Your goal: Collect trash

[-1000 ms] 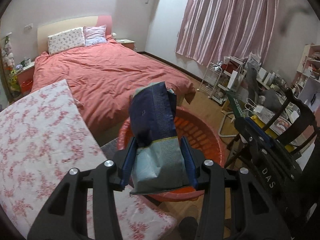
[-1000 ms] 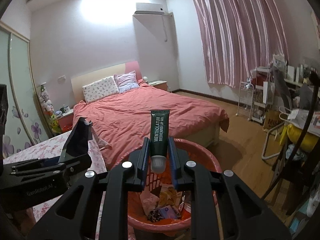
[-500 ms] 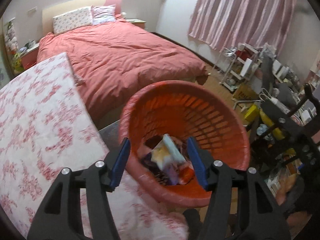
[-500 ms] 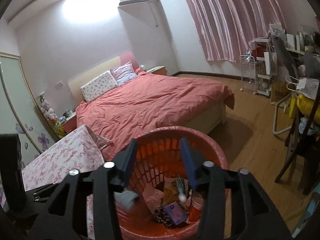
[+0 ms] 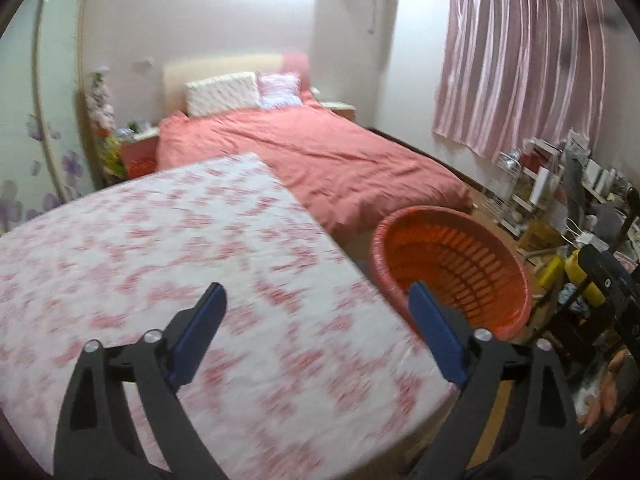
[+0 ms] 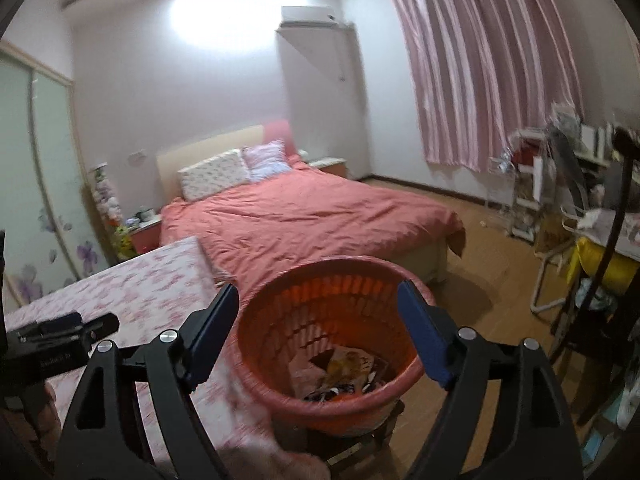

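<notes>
An orange plastic basket (image 6: 320, 280) stands on a small stool at the right edge of the table; several wrappers and packets (image 6: 340, 372) lie in its bottom. My right gripper (image 6: 318, 300) is open and empty, just above the basket's near rim. My left gripper (image 5: 316, 300) is open and empty over the floral tablecloth (image 5: 160, 240), with the basket (image 5: 452, 248) to its right. The left gripper also shows at the left edge of the right wrist view (image 6: 60, 332). No loose trash shows on the cloth.
A bed with a red cover (image 6: 304, 216) lies behind the table and basket. A cluttered desk, chair and white rack (image 6: 532, 184) stand at the right. Wooden floor (image 6: 492, 264) lies between bed and desk.
Both grippers opened and dropped their loads, the blue packet and the green tube, into the basket. The left gripper then swung left over the table; the right one rose and opened wider.
</notes>
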